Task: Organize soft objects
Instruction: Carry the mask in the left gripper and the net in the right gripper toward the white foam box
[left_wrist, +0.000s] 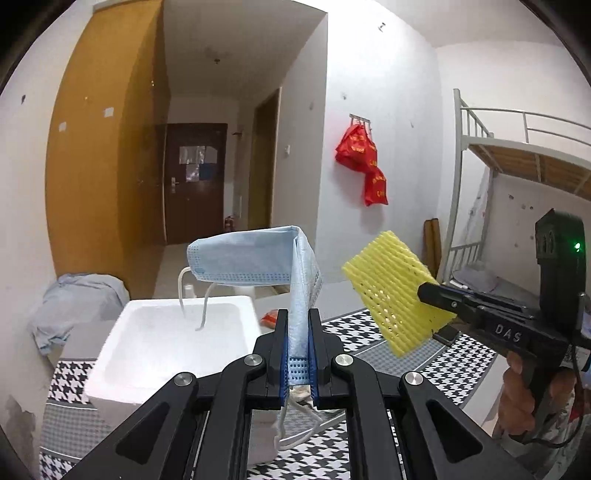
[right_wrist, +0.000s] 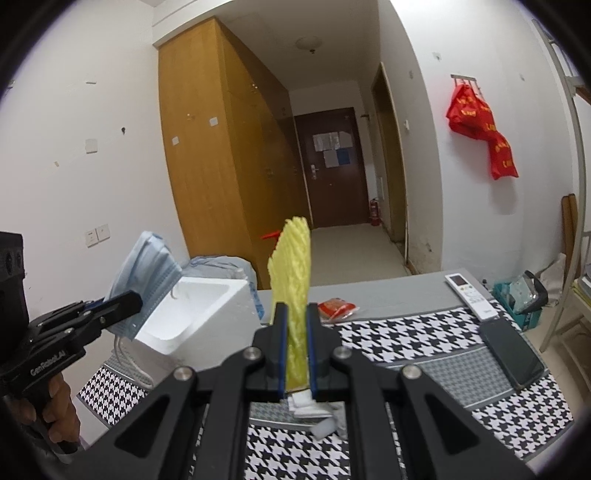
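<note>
My left gripper (left_wrist: 298, 325) is shut on a light blue face mask (left_wrist: 255, 258). The mask stands up from the jaws and folds over to the left, its ear loops dangling above a white foam box (left_wrist: 166, 339). My right gripper (right_wrist: 295, 317) is shut on a yellow foam net sleeve (right_wrist: 291, 266) that sticks upright. The left wrist view shows the right gripper (left_wrist: 430, 291) holding the yellow sleeve (left_wrist: 395, 291) at the right, a hand on its handle. From the right wrist camera the left gripper (right_wrist: 129, 297) and mask (right_wrist: 147, 273) appear at the left, beside the foam box (right_wrist: 195, 314).
A table with a houndstooth cloth (right_wrist: 406, 343) lies below both grippers. On it are a red packet (right_wrist: 336, 308), a white remote (right_wrist: 471, 295), a dark phone (right_wrist: 511, 358) and white scraps (right_wrist: 314, 410). Grey-blue fabric (left_wrist: 74, 302) lies behind the box. A bunk bed (left_wrist: 517, 155) stands right.
</note>
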